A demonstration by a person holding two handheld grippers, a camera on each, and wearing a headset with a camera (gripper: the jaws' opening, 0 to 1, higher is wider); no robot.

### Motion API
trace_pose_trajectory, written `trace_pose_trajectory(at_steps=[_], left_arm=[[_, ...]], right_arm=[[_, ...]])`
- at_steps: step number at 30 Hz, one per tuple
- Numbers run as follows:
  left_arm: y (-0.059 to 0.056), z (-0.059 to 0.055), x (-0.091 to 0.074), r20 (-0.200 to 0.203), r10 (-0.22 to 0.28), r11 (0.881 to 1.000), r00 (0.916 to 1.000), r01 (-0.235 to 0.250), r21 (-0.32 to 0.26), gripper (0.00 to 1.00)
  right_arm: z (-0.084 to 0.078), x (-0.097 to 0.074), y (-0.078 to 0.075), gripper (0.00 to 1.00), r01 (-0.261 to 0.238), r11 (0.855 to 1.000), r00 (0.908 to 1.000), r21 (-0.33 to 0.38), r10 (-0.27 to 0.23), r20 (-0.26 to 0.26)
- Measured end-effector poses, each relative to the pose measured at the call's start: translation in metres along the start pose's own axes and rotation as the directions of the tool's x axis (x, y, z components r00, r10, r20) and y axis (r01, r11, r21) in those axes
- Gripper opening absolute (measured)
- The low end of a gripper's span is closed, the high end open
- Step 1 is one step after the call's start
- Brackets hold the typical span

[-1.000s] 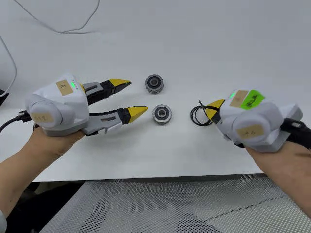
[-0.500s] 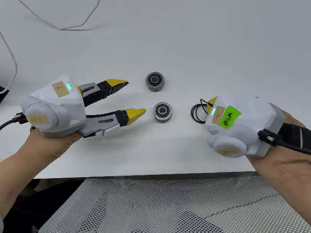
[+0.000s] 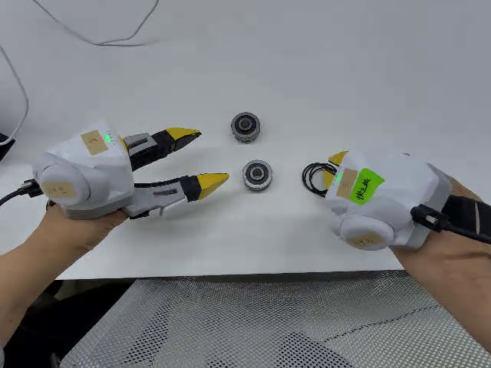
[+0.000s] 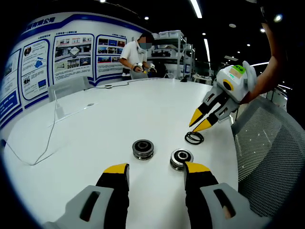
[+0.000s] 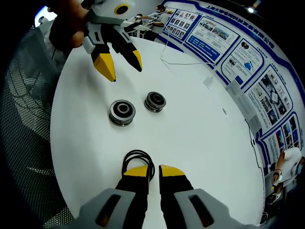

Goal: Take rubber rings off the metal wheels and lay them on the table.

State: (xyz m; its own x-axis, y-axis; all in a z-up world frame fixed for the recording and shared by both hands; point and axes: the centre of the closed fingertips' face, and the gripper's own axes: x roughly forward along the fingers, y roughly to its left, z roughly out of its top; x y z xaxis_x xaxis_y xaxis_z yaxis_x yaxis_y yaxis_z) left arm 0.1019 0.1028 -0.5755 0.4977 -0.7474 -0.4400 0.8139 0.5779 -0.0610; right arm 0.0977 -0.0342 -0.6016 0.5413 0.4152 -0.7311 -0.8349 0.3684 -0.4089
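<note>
Right gripper (image 5: 154, 168): jaws nearly together with a thin gap, nothing clamped that I can see. Tips sit right at the rings (image 5: 138, 160), which lie flat on the table (image 3: 345, 92), just right of the near wheel (image 3: 257, 175). One tip overlaps the loop edge, so back out straight up. Any sideways drag will shift the pile.

Left gripper (image 3: 213, 156): jaws wide apart, empty, pointed at the wheels, near wheel just off its lower tip.

For the next ring I'd straddle that wheel with the left to pin it, then hook the rubber with one right tip and roll it off, not yank. Can't tell if either wheel has rubber on it.

Count: 2 wheels, near one and far wheel (image 3: 245, 126), apart. Rings look like 2 loops stacked, maybe more. 2 grippers.
</note>
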Motion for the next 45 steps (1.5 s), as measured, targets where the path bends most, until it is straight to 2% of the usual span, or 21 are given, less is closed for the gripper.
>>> trace_pose_trajectory(at_steps=[5,8,12,15,23,29,42,45], left_arm=[[0.001,0.000,-0.002,0.004,-0.001,1.000,1.0000,0.001,-0.004,0.48],[0.000,0.002,-0.003,0.014,-0.006,1.000,0.9999,0.006,-0.011,0.50],[-0.002,0.001,-0.004,0.015,-0.015,1.000,0.9998,0.015,-0.017,0.51],[-0.003,0.000,-0.006,0.020,-0.021,1.000,0.9996,0.021,-0.021,0.51],[-0.009,-0.001,-0.016,0.023,-0.030,0.999,0.9993,0.030,-0.032,0.54],[-0.013,0.000,-0.025,0.026,-0.022,0.999,0.9994,0.023,-0.036,0.57],[-0.028,0.009,-0.047,0.052,0.002,0.999,0.9986,0.000,-0.041,0.62],[-0.032,0.009,-0.052,0.054,0.007,0.999,0.9985,-0.005,-0.044,0.63]], right_arm=[[0.001,-0.008,0.001,0.15,-0.024,0.997,0.9990,0.068,0.021,0.039],[0.002,-0.012,0.005,0.22,-0.055,0.991,0.9958,0.118,0.046,0.080],[-0.005,-0.014,0.011,0.27,-0.088,0.987,0.9935,0.137,0.077,0.083],[-0.004,-0.016,0.017,0.31,-0.123,0.978,0.9886,0.167,0.106,0.106],[0.000,-0.021,0.026,0.40,-0.167,0.970,0.9802,0.177,0.144,0.136],[0.001,-0.025,0.029,0.49,-0.175,0.967,0.9783,0.186,0.150,0.143],[-0.003,-0.043,0.034,0.61,-0.157,0.963,0.9827,0.218,0.130,0.132],[-0.004,-0.046,0.037,0.64,-0.165,0.955,0.9811,0.248,0.133,0.140]])
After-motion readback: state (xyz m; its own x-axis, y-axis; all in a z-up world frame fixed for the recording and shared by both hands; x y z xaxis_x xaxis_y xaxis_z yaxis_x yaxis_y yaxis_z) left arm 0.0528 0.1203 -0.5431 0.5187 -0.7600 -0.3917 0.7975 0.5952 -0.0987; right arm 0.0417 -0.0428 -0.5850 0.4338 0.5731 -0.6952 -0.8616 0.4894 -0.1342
